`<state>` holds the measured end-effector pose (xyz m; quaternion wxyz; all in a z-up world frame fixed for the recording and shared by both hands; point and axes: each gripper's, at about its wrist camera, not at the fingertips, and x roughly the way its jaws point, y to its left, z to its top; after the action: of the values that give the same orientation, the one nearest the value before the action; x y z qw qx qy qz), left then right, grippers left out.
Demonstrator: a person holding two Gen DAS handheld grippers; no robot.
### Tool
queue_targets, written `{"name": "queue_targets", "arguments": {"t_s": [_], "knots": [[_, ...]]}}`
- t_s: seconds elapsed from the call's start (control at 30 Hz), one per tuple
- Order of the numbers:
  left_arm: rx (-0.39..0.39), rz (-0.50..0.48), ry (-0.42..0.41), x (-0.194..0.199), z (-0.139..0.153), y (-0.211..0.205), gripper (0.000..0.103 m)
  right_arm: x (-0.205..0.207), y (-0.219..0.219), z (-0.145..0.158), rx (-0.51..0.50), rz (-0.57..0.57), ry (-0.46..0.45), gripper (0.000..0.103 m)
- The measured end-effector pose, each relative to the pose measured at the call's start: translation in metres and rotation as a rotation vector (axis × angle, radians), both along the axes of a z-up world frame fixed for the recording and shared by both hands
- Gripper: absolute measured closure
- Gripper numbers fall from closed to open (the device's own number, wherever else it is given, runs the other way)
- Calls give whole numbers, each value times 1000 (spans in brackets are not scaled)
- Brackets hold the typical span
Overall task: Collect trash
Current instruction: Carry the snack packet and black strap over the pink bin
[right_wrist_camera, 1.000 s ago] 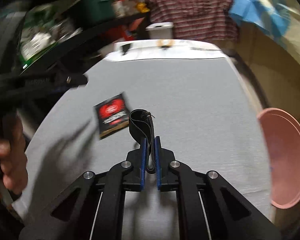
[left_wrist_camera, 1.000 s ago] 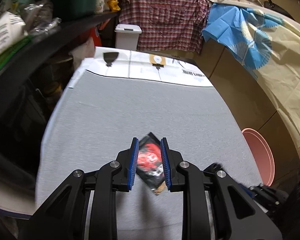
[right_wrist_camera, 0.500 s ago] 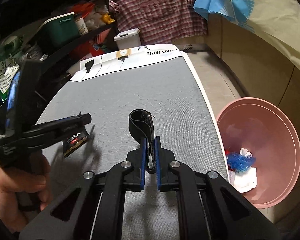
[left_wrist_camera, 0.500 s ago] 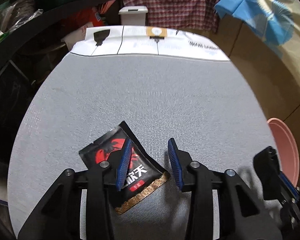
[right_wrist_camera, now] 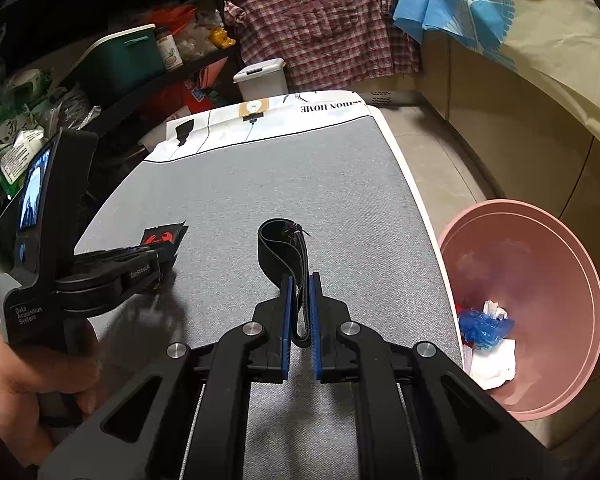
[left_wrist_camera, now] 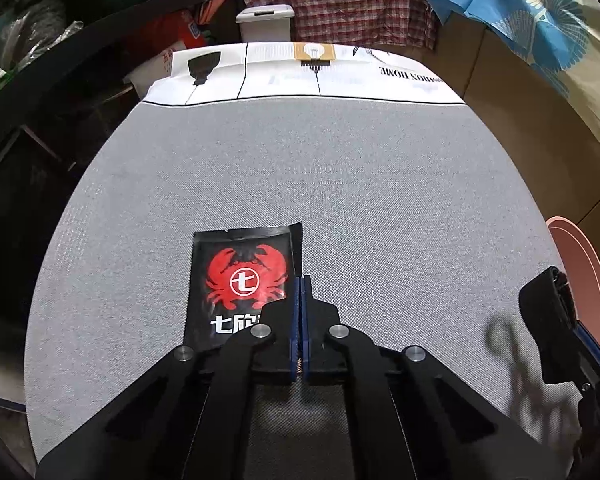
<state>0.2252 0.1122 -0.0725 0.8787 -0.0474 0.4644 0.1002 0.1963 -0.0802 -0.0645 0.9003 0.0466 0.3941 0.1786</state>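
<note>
A black snack packet (left_wrist_camera: 240,284) with a red crab print lies on the grey table (left_wrist_camera: 340,184). My left gripper (left_wrist_camera: 300,280) is shut on the packet's right edge. The packet also shows in the right wrist view (right_wrist_camera: 162,236), under the left gripper (right_wrist_camera: 156,264). My right gripper (right_wrist_camera: 299,280) holds a black looped band (right_wrist_camera: 284,248) between its pads, above the table's right part. The pink bin (right_wrist_camera: 540,280) stands on the floor right of the table, with blue and white trash inside.
A white printed strip (left_wrist_camera: 300,76) covers the table's far end. Dark shelves (right_wrist_camera: 100,80) with boxes and bags run along the left. A white lidded bin (right_wrist_camera: 262,80) and a plaid shirt (right_wrist_camera: 320,20) are behind the table.
My left gripper has closed onto the packet's right edge; it was open around it. My right gripper's pads have parted slightly around the band, and it has stayed near the bin.
</note>
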Motion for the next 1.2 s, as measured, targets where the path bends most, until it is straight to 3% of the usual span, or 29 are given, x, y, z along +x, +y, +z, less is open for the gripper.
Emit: {"name": "queue_targets", "arguments": {"t_s": [0.3, 0.8, 1.2], "knots": [[-11, -31, -68, -14, 23, 4, 103, -7, 2, 6, -12, 4, -32, 95], [-128, -97, -222, -54, 68, 21, 103, -29, -1, 26, -15, 8, -89, 95], [-167, -153, -282, -73, 92, 11, 103, -42, -21, 74, 4, 38, -131, 95]]}}
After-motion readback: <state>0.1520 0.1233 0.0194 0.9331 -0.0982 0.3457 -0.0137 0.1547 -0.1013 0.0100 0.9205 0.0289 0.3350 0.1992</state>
